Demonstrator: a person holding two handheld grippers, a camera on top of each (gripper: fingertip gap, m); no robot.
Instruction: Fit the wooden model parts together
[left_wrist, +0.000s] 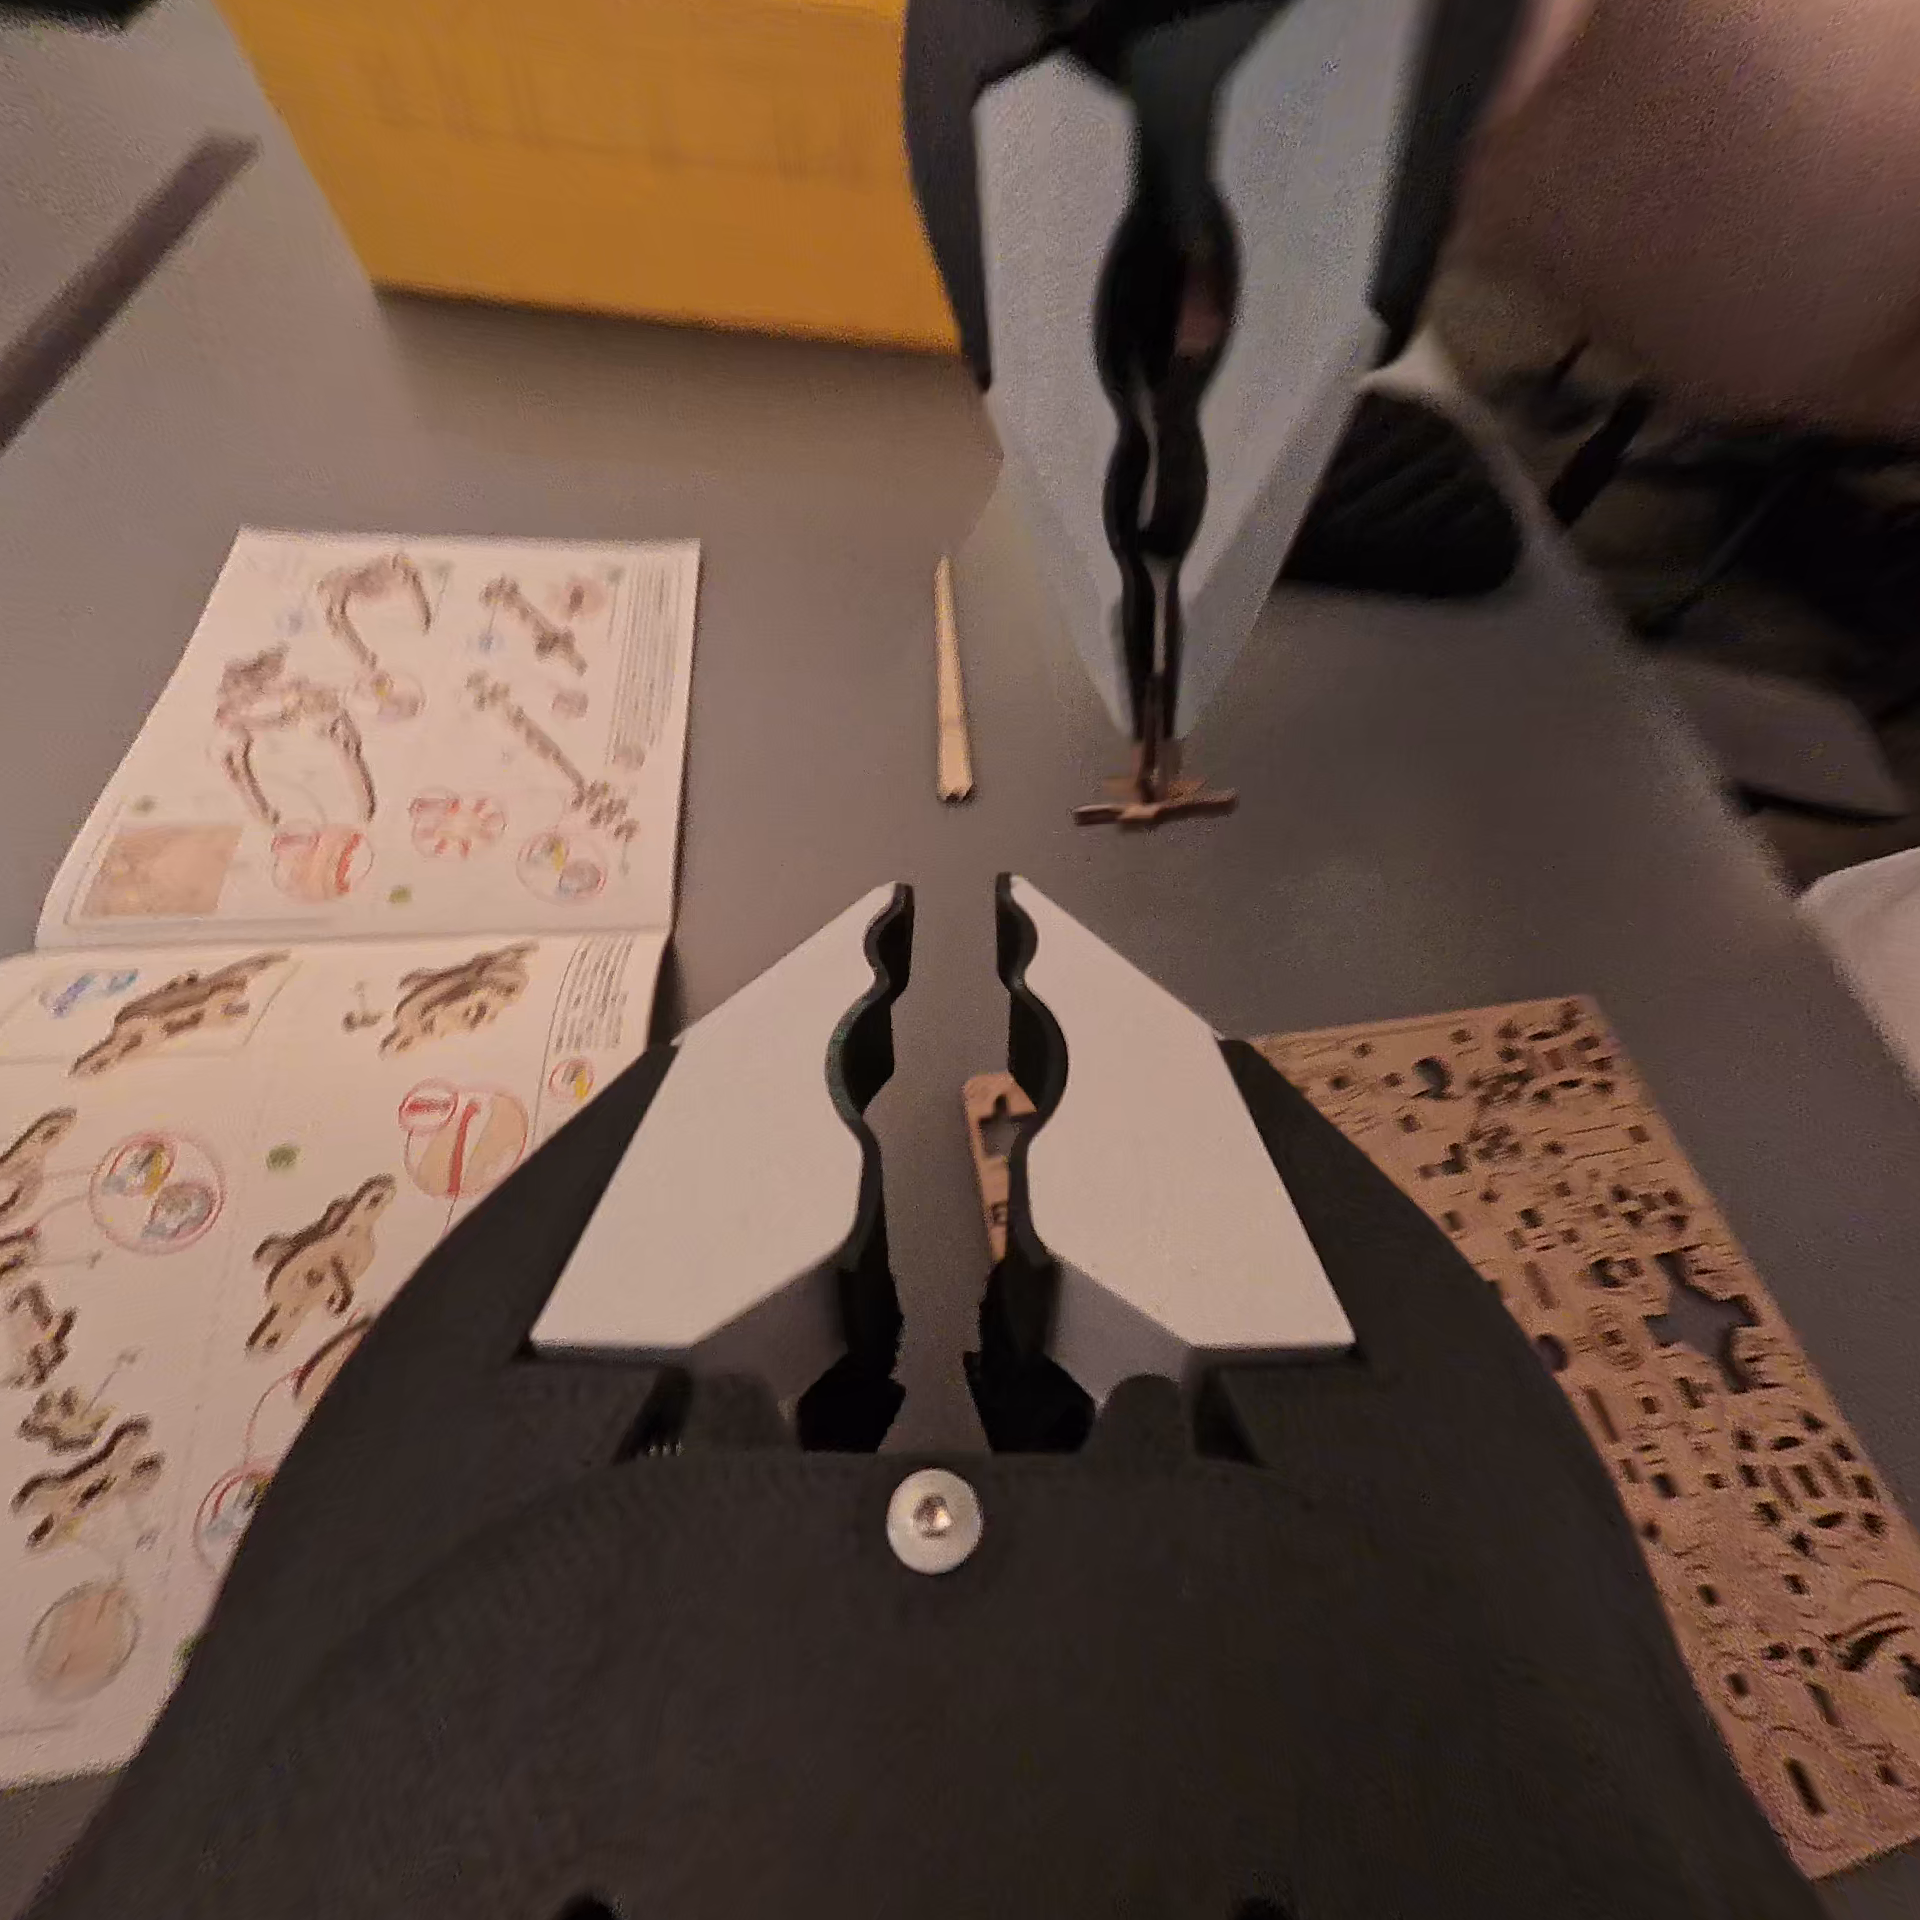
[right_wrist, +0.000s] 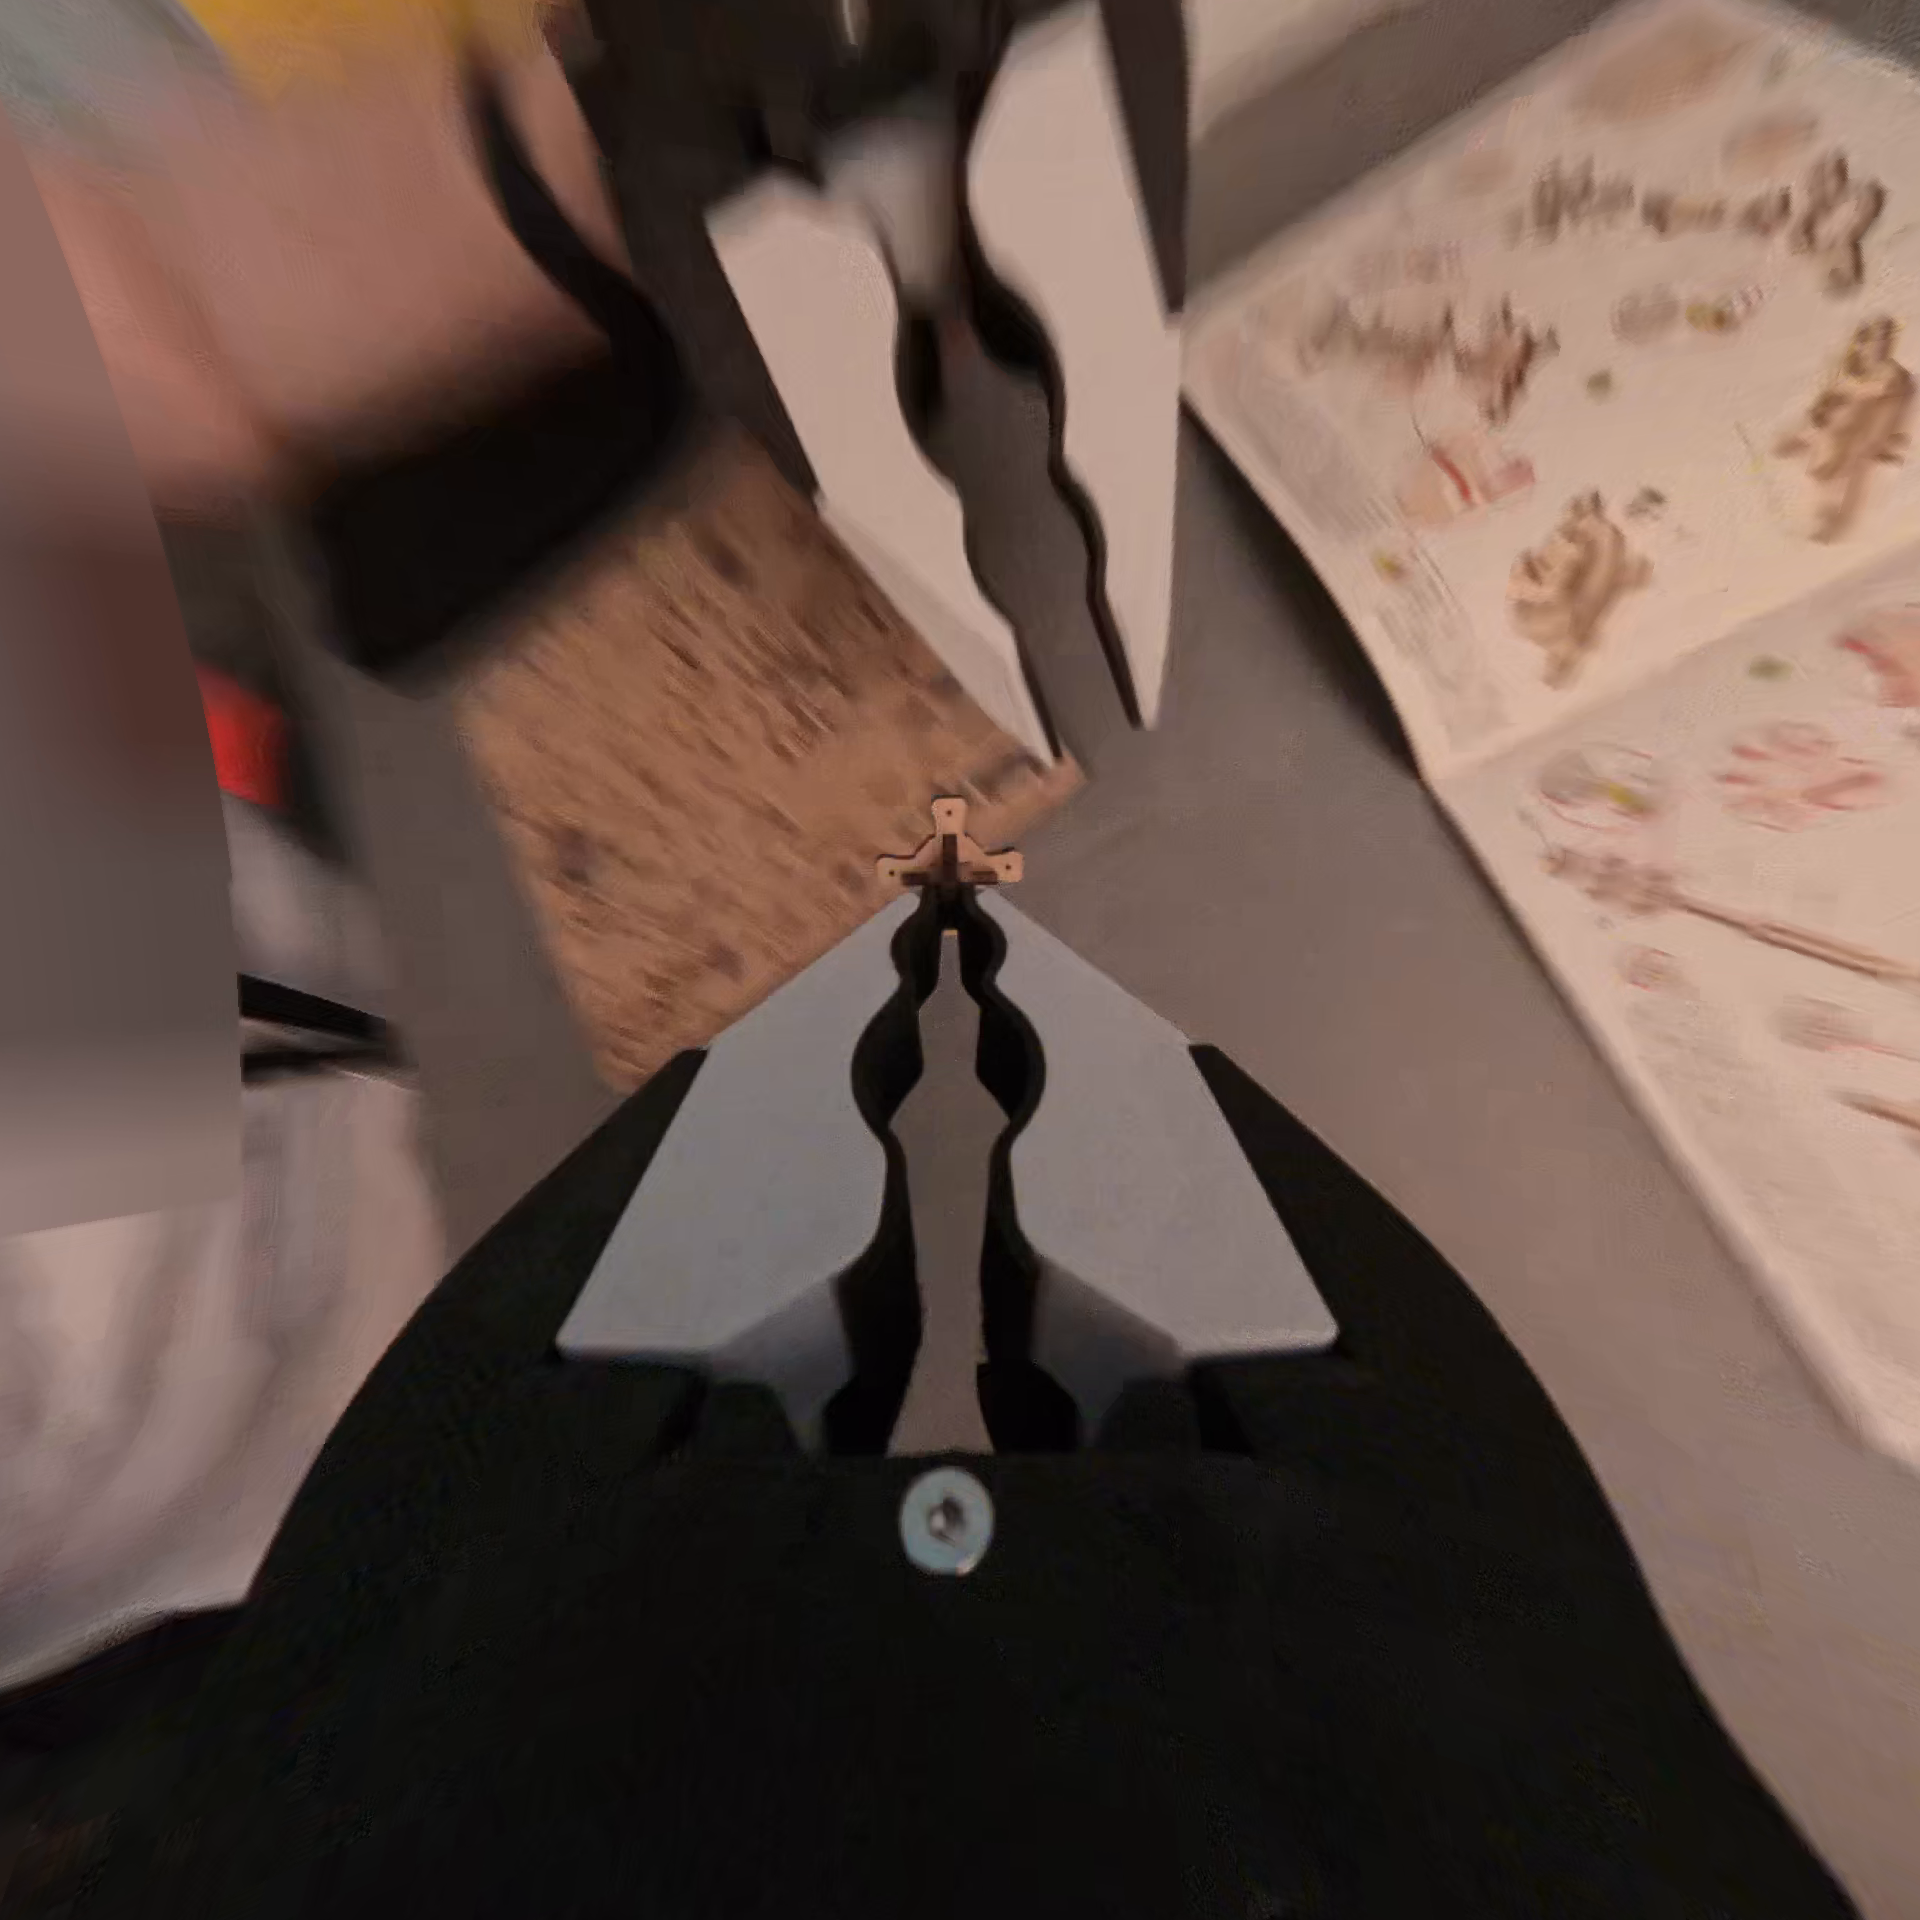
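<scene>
In the left wrist view my left gripper (left_wrist: 954, 899) is open and empty, a little above the grey table (left_wrist: 790, 436). Ahead of it my right gripper (left_wrist: 1148, 727) points down and is shut on a small cross-shaped wooden part (left_wrist: 1153, 802) that sticks out below its tips. In the right wrist view the right gripper (right_wrist: 948, 906) pinches this wooden part (right_wrist: 948, 860) at its tips. The left gripper (right_wrist: 1096, 727) hangs just beyond it, jaws apart, not touching the part. A thin wooden stick (left_wrist: 951, 686) lies on the table ahead of the left gripper.
A laser-cut wooden sheet (left_wrist: 1610, 1351) with punched-out holes lies at the right, also in the right wrist view (right_wrist: 707, 748). An open instruction leaflet (left_wrist: 395, 748) lies at the left, also in the right wrist view (right_wrist: 1662, 623). A yellow box (left_wrist: 623, 156) stands at the back. The tips of both grippers are at nearly the same place.
</scene>
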